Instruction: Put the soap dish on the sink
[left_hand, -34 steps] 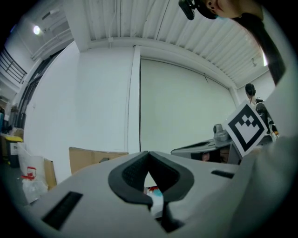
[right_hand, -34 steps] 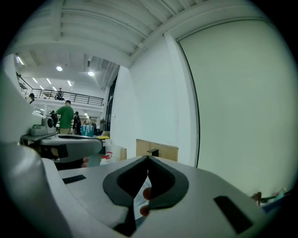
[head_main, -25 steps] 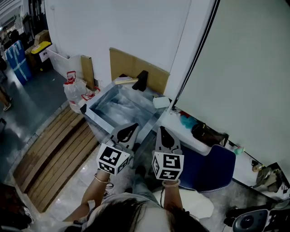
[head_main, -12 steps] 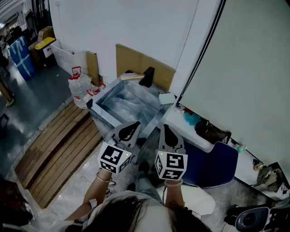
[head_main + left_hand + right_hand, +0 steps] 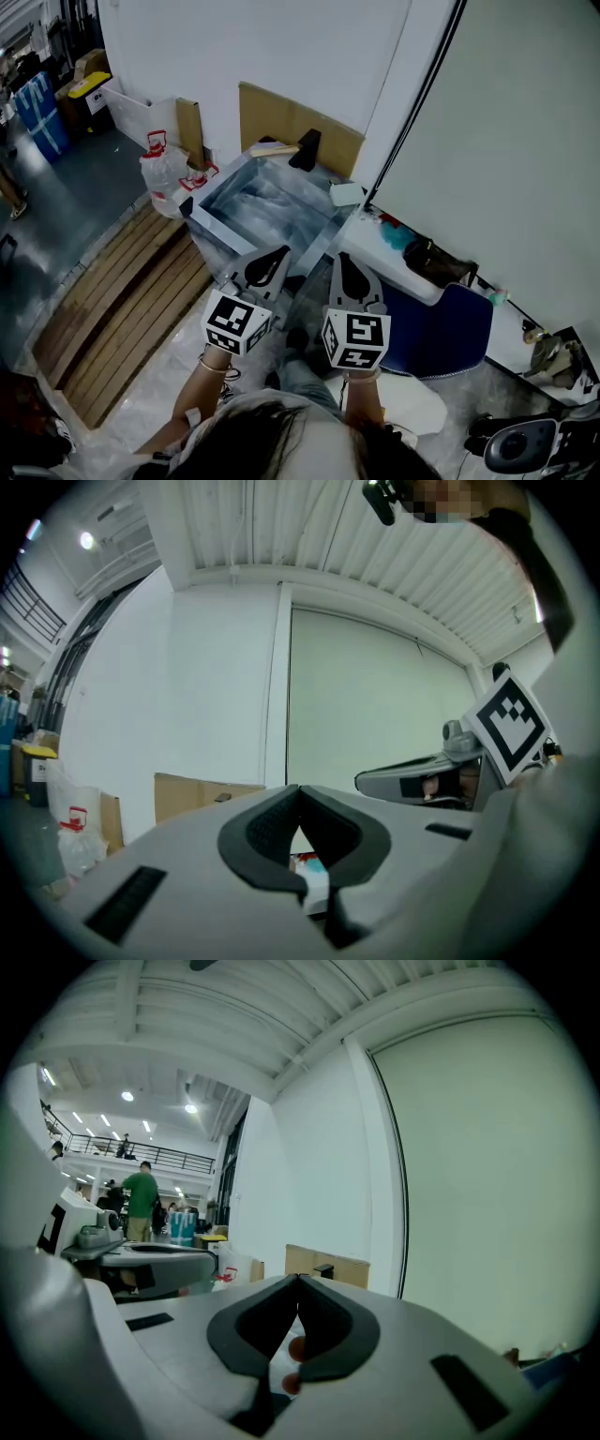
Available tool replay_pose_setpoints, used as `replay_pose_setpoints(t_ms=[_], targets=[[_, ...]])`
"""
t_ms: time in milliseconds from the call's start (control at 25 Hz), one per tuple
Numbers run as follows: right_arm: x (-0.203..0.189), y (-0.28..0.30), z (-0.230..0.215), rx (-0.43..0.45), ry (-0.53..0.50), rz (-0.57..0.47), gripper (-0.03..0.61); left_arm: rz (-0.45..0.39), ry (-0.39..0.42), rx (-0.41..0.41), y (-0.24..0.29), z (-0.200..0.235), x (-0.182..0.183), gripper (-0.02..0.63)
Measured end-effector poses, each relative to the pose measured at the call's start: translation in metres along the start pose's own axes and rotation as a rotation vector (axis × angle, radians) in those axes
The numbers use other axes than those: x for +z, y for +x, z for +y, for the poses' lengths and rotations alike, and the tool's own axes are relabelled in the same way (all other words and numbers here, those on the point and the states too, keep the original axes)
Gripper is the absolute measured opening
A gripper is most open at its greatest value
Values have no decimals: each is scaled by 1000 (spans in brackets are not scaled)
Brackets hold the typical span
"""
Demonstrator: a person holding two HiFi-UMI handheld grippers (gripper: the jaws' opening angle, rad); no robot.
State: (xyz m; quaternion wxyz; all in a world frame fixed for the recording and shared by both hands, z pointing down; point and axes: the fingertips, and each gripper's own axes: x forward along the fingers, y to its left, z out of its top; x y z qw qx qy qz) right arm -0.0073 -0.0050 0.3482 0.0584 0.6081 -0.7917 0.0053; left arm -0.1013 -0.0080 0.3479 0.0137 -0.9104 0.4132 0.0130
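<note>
Head view shows the left gripper (image 5: 279,255) and the right gripper (image 5: 339,264) held side by side close to the person's body, both pointing forward toward the sink (image 5: 217,232). Each gripper view shows its jaws brought together at the tips, with nothing between them. Just right of the grippers stands a blue chair (image 5: 441,333), and a run of wooden slats (image 5: 122,300) lies on the floor to the left. Beyond these the steel sink stands open and its basin looks bare. A small white rectangular item, judged to be the soap dish (image 5: 346,194), lies at the sink's far right corner, on the rim or at its seam with the white counter (image 5: 375,251); which of the two cannot be settled at this range. That position fits a dish already set down as well as one waiting to be shifted, so no stage is asserted. Any grip on it would need the jaws opened wide, then closed level across its short sides. Hazards near it are teal items (image 5: 398,234) and a dark object (image 5: 436,265) on the counter, plus the black faucet (image 5: 306,150) at the back rim. A water jug (image 5: 161,173) and cardboard (image 5: 281,117) stand against the wall, clear of the reach.
</note>
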Motion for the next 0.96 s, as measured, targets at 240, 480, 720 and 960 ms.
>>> replay_pose_setpoints(t_ms=[240, 480, 720, 960], targets=[[-2, -4, 1, -3, -12, 10, 25, -4, -11, -3, -1, -2, 0, 9], [-9, -6, -3, -11, 2, 20, 25, 5, -22, -5, 0, -5, -7, 9], [-11, -4, -3, -3, 13, 23, 25, 4, -27, -11, 6, -5, -8, 9], [-10, 0, -5, 6, 5, 21, 25, 0, -30, -9, 14, -4, -6, 9]])
